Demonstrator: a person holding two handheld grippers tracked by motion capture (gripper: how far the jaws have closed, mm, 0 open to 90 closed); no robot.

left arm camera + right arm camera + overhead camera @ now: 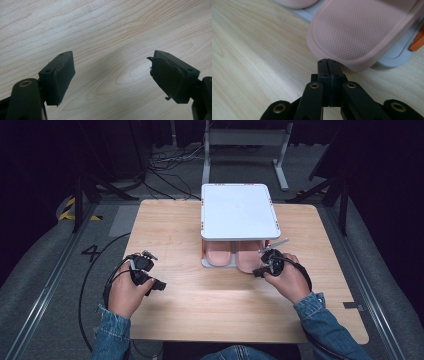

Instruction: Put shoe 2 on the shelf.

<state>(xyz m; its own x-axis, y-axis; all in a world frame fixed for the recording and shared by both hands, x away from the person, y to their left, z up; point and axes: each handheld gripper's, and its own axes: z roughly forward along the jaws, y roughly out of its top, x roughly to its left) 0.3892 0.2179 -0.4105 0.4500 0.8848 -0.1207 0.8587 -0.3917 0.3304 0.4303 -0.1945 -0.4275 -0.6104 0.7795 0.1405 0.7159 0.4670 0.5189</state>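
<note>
A white two-level rack (pixel 239 210) stands at the table's far middle. Two pink slippers lie side by side on its lower shelf, the left slipper (pixel 219 253) and the right slipper (pixel 248 256), with their ends sticking out toward me. My right gripper (pixel 257 271) is shut with nothing between its pads. In the right gripper view its tips (pixel 327 60) sit right at the rounded edge of the right slipper (pixel 362 27); I cannot tell whether they touch it. My left gripper (pixel 156 286) hovers over bare wood at the left, open and empty (pixel 111 53).
The wooden table (pixel 210 295) spreads wide in front of the rack. The rack's grey-white lower shelf (pixel 397 58) has an orange corner piece (pixel 418 42). Cables trail from both grippers off the table's near edge. The floor behind holds stands and wires.
</note>
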